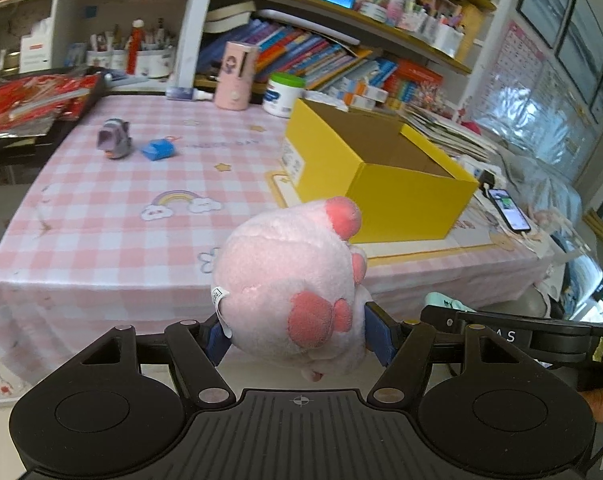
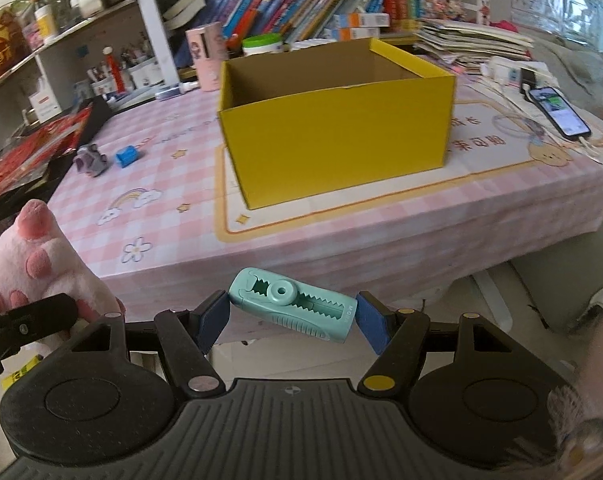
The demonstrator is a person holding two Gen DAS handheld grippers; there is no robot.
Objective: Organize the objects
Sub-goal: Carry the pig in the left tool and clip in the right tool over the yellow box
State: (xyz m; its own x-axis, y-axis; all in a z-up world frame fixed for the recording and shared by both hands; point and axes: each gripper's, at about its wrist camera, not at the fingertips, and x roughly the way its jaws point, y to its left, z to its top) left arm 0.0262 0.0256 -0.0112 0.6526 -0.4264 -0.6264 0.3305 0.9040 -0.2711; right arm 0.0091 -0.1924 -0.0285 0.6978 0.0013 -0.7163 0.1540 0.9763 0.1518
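A: Left wrist view: your left tool (image 1: 299,334) is clamping the pink plush paw (image 1: 289,280), off the counter's near edge.

B: And on the counter (image 1: 101,224)?

A: From the left, a grey toy (image 1: 114,144) and a blue sharpener (image 1: 158,149) are sitting side by side, apart from the open yellow box (image 1: 397,192).

B: Your right tool (image 2: 291,320) is gripping a mint correction-tape dispenser (image 2: 293,308) end to end, before the counter, facing the box.
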